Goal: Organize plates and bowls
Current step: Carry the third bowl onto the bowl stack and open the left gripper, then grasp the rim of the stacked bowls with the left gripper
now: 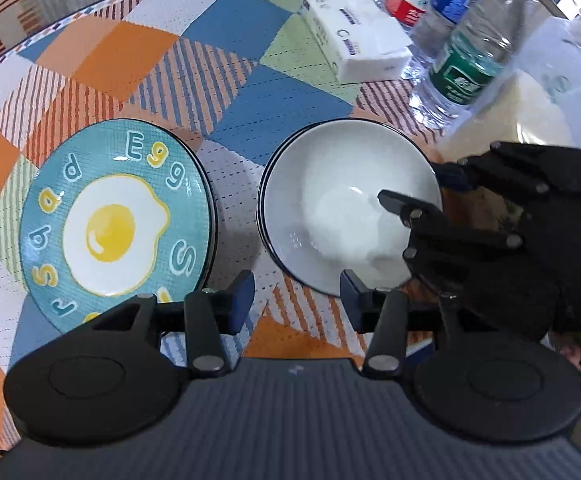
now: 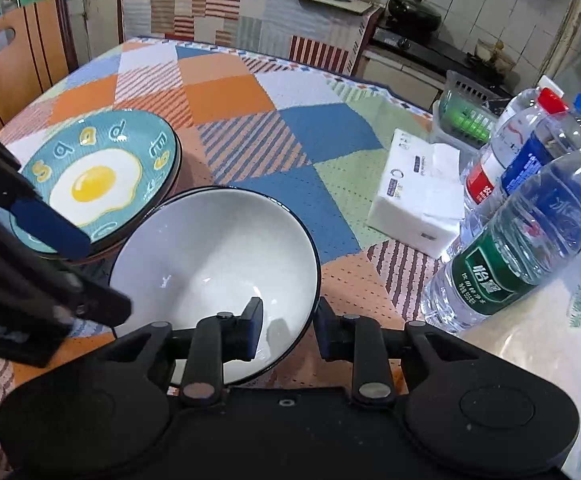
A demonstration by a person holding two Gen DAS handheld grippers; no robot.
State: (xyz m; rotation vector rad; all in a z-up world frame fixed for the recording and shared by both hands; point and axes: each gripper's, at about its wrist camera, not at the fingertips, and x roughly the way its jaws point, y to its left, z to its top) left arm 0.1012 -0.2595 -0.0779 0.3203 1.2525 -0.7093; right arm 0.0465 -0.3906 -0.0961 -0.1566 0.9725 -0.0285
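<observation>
A teal plate [image 1: 114,216] with a fried-egg print lies on the patchwork tablecloth, stacked on other plates [image 2: 102,184]. A white bowl [image 1: 346,208] with a dark rim stands right of it, seemingly nested in another bowl [image 2: 214,264]. My left gripper [image 1: 296,300] is open and empty, low over the cloth between plate and bowl. My right gripper [image 2: 288,328] is open, straddling the bowl's near rim, one finger inside and one outside; it shows in the left wrist view [image 1: 414,188] at the bowl's right edge.
A tissue pack [image 2: 422,196] lies right of the bowl. Three water bottles [image 2: 530,232] stand at the table's right side, with a green basket [image 2: 466,112] behind. A wooden chair [image 2: 14,64] is at the far left and a kitchen counter beyond.
</observation>
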